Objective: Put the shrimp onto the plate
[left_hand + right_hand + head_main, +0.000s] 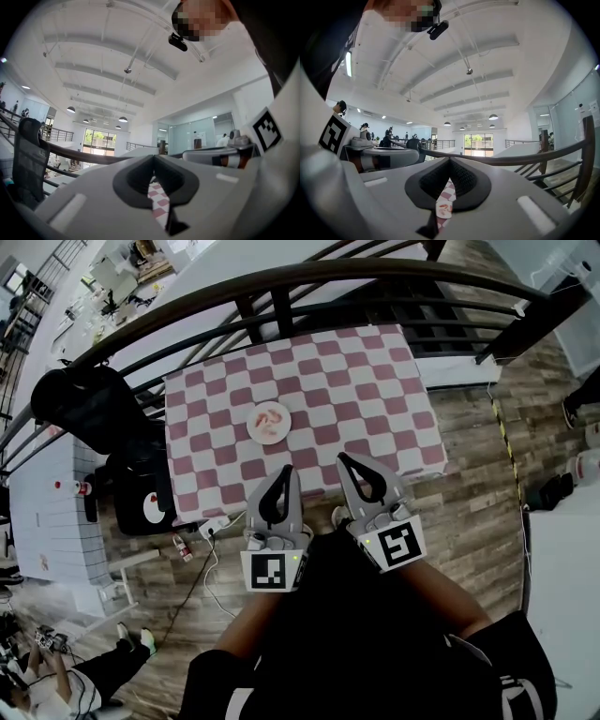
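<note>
A round white plate (255,433) sits mid-table on a pink-and-white checked cloth (366,381), and the curled pinkish shrimp (272,417) lies on it. The left gripper (285,472) and right gripper (344,458) hang well apart from the plate, by the table's near edge. Their smooth grey jaws with black pads are pressed tip to tip, grasping nothing.

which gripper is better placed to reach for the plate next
Probably left: the left gripper lines up almost straight with the plate and looks nearer; the right gripper sits off to the side. Both are shut and empty.
</note>
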